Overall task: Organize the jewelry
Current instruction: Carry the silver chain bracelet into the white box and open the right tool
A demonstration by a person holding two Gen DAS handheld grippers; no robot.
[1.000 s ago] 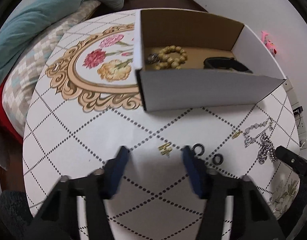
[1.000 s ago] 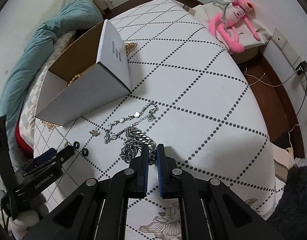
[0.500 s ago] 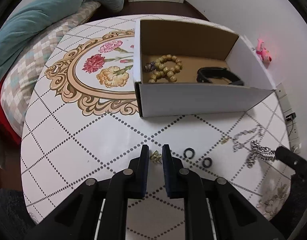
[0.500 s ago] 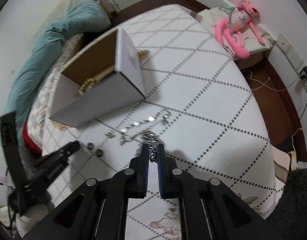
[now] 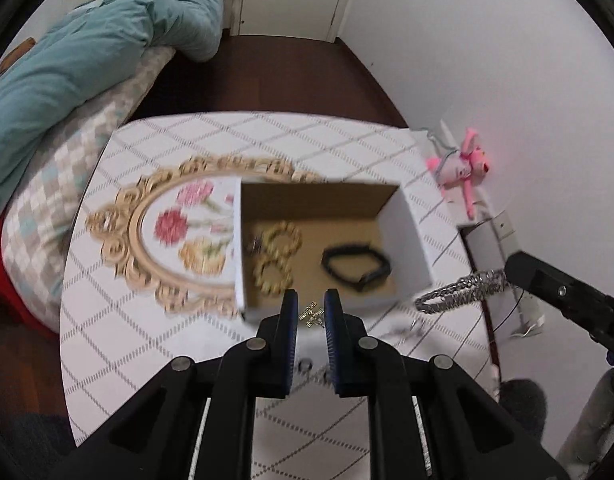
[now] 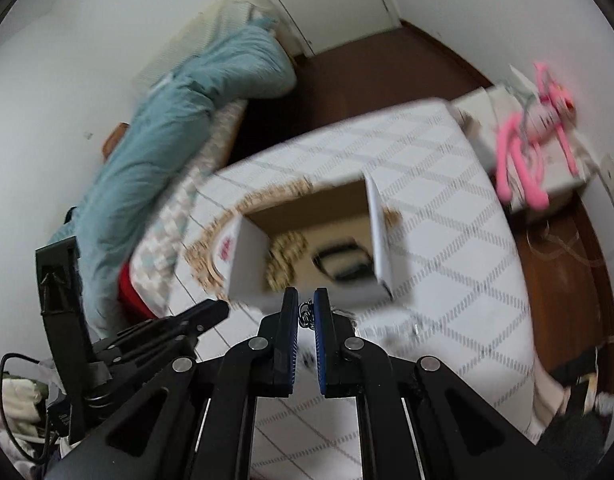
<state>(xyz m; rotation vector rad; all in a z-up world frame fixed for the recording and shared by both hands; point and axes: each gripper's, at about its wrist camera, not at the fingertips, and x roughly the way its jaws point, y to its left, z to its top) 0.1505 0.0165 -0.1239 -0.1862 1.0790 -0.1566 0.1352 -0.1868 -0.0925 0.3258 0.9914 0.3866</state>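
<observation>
An open white cardboard box [image 5: 409, 236] stands on the white diamond-patterned table [image 5: 119, 344]. Inside lie a gold bead bracelet [image 5: 277, 254] and a black band [image 5: 355, 266]. My left gripper [image 5: 311, 312] is shut on a small gold earring [image 5: 311, 314], raised above the table just before the box's near wall. My right gripper [image 6: 305, 314] is shut on a silver chain [image 6: 305, 314], which hangs out sideways in the left wrist view [image 5: 463, 292], right of the box. The box also shows in the right wrist view [image 6: 377, 248].
Two small black rings [image 5: 305, 365] and a thin silver chain [image 5: 407, 330] lie on the table before the box. A bed with a teal duvet [image 5: 87, 64] lies to the left. A pink plush toy [image 5: 465, 168] sits on a stand to the right.
My left gripper shut on the gold earring and lifted it off the table toward the box. My right gripper lifted the silver chain high off the table. Both views now look down from higher up.
</observation>
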